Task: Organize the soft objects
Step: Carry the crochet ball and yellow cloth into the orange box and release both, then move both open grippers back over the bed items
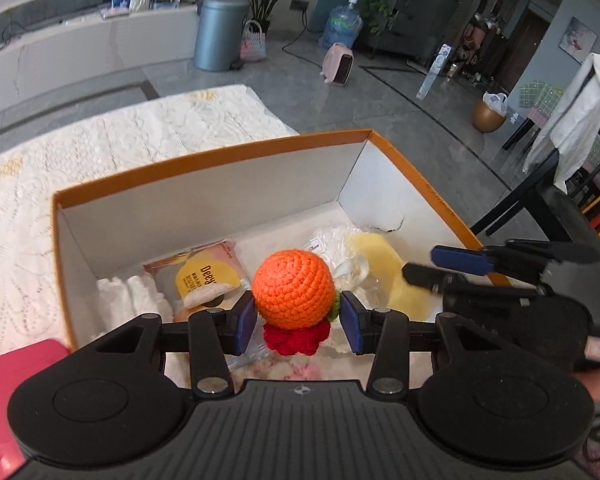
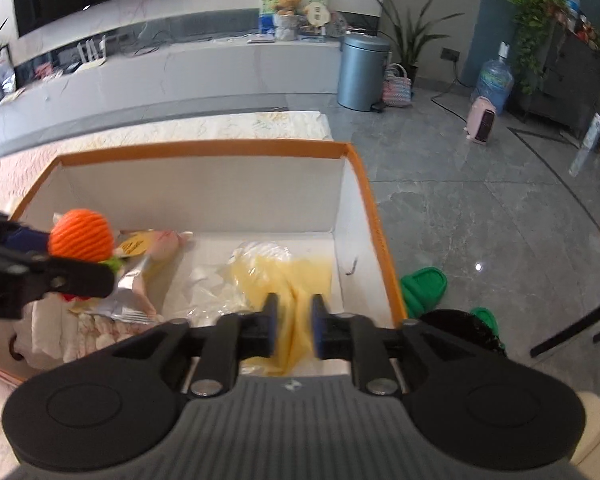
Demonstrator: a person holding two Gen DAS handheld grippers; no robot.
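Observation:
An orange-rimmed white box (image 1: 204, 204) stands on a lace-covered table; it also shows in the right wrist view (image 2: 364, 184). My left gripper (image 1: 298, 322) is shut on an orange crocheted ball (image 1: 294, 288) with a green tip, held over the box; the ball also shows in the right wrist view (image 2: 82, 236). A red crocheted piece (image 1: 296, 338) lies below it. My right gripper (image 2: 294, 332) is shut on a yellow cloth in clear plastic (image 2: 288, 276) at the box's right end. The right gripper also shows in the left wrist view (image 1: 436, 266). A snack packet (image 1: 204, 274) and white cloth (image 1: 128, 296) lie inside.
A pink object (image 1: 16, 380) sits at the box's near left corner. The lace tablecloth (image 1: 100, 148) stretches behind the box. On the floor are green slippers (image 2: 424, 286), a grey bin (image 2: 362, 72) and a pink heater (image 2: 480, 120). A dark chair with white cloth (image 1: 572, 136) stands to the right.

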